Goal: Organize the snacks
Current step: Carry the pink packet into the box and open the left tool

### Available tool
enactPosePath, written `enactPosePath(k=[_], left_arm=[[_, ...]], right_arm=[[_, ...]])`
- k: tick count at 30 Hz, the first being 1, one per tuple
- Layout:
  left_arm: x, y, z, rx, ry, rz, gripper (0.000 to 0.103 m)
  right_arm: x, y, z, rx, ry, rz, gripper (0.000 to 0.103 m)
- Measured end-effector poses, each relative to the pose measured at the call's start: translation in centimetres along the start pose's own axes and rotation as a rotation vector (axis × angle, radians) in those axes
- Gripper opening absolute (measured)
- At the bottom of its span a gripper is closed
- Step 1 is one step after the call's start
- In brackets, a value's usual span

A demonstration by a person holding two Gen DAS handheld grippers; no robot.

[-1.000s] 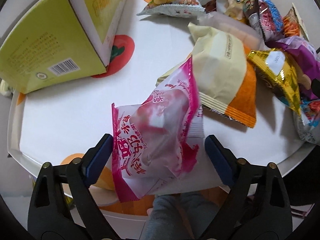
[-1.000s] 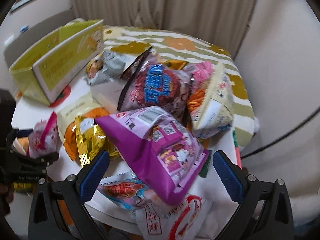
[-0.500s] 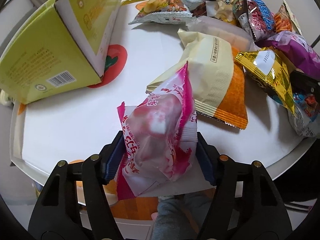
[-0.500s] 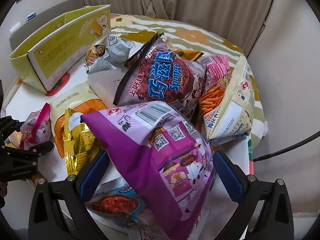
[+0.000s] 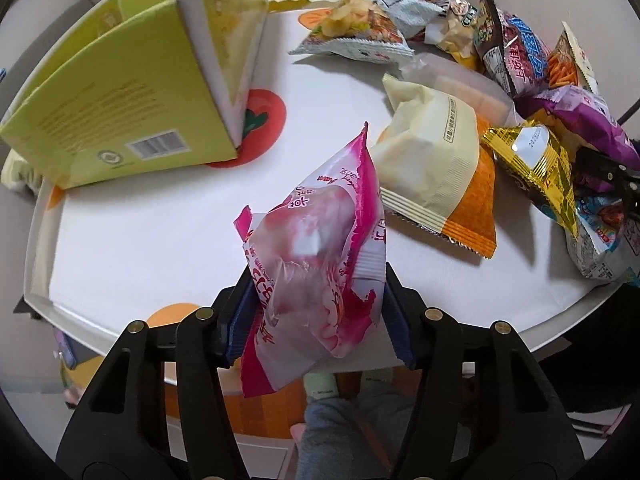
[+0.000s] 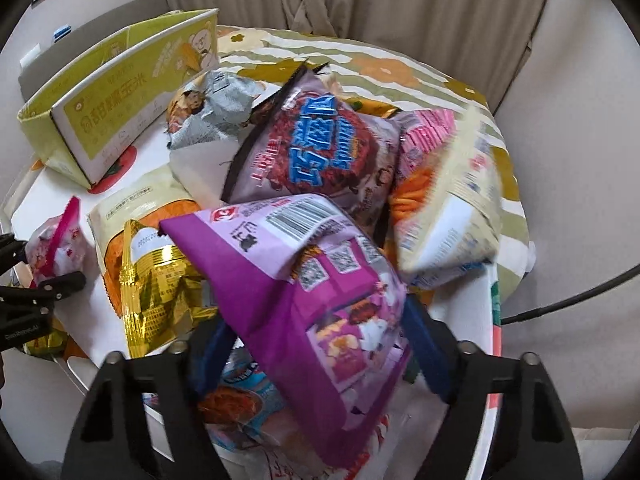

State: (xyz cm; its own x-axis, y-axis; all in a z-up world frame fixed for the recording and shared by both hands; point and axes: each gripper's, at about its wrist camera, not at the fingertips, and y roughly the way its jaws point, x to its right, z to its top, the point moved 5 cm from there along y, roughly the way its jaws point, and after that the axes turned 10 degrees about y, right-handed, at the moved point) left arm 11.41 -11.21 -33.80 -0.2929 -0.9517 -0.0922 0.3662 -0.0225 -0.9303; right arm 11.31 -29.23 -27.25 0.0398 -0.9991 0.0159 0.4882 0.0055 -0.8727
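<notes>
A pink-and-white snack bag stands upright between the blue pads of my left gripper. Its jaws are closing and both pads press into the bag's sides. The same bag shows at the left edge of the right wrist view. A purple snack bag lies on top of the pile between the pads of my right gripper. Those jaws are closing too, and both pads touch the bag's edges. An open yellow-green cardboard box stands at the far left of the white table.
Several snack bags are heaped at the right: a cream-and-orange one, a gold one, a brown-and-blue one, a blurred cream one. The table's rim is near. A person's grey trouser leg shows below it.
Both pairs of jaws have narrowed from wide apart onto their bags. The pink bag is squeezed and more upright. The purple bag has buckled between the right pads.
</notes>
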Motion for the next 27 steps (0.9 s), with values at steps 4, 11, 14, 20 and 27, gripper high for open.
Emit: enactPosePath(k=[4, 11, 14, 20, 27], left_arm=[[-0.6, -1.1, -0.5, 0.01, -0.013, -0.005, 0.053], [-1.4, -3.8, -0.9, 0.041, -0.029, -0.012, 0.052], [-1.6, -5.7, -0.4, 0.067, -0.031, -0.011, 0.052], [-2.0, -10.1, 0.7, 0.128, -0.047, -0.006, 0.052], [-3.5, -14.3, 3.3, 0.216, -0.087, -0.014, 0.052]], right_arm=[[0.7, -0.3, -0.1, -0.002, 0.043, 0.022, 0.053], [0.8, -2.0, -0.1, 0.013, 0.093, 0.054, 0.05], [0.7, -2.9, 0.1, 0.02, 0.11, 0.068, 0.049], [0.1, -5.9, 1.0, 0.061, 0.123, 0.111, 0.048], [-1.1, -10.0, 2.8, 0.135, 0.122, 0.165, 0.047]])
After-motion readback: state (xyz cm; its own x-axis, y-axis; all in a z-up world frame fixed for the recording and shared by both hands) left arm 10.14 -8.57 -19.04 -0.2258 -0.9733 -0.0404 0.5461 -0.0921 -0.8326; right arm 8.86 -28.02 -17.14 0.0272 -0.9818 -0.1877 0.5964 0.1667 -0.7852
